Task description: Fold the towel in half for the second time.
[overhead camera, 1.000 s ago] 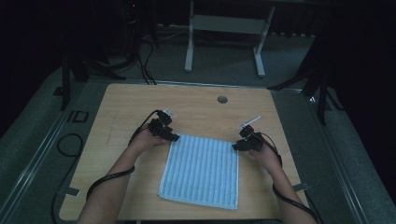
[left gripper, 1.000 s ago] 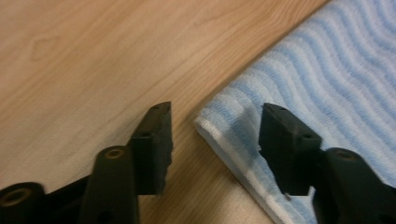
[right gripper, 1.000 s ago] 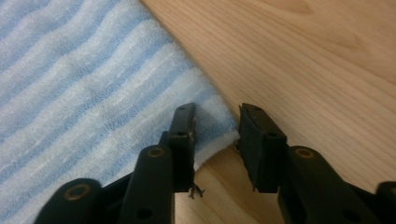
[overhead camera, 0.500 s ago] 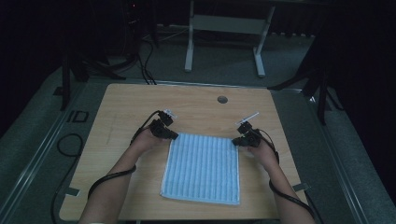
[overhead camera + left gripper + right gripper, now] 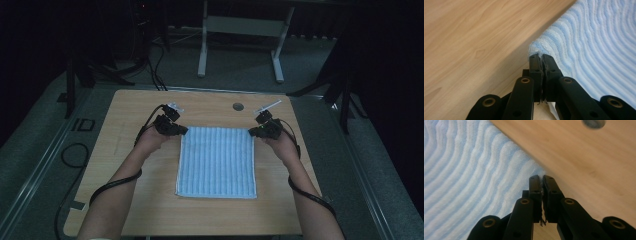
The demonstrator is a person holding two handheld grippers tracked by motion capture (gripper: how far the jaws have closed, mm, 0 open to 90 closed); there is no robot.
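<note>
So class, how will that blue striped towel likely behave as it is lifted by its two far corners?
Probably floppy: the towel is thin ribbed cloth, so it should sag between the left claw and right claw. Likely light, and its looped pile looks grippy rather than slippery.

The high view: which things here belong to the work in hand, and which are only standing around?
In the work:
- blue striped towel, lying on the table
- left gripper, shut on the towel's far left corner
- right gripper, shut on its far right corner

Only standing around:
- round hole in the tabletop
- white metal frame on the floor behind
</note>
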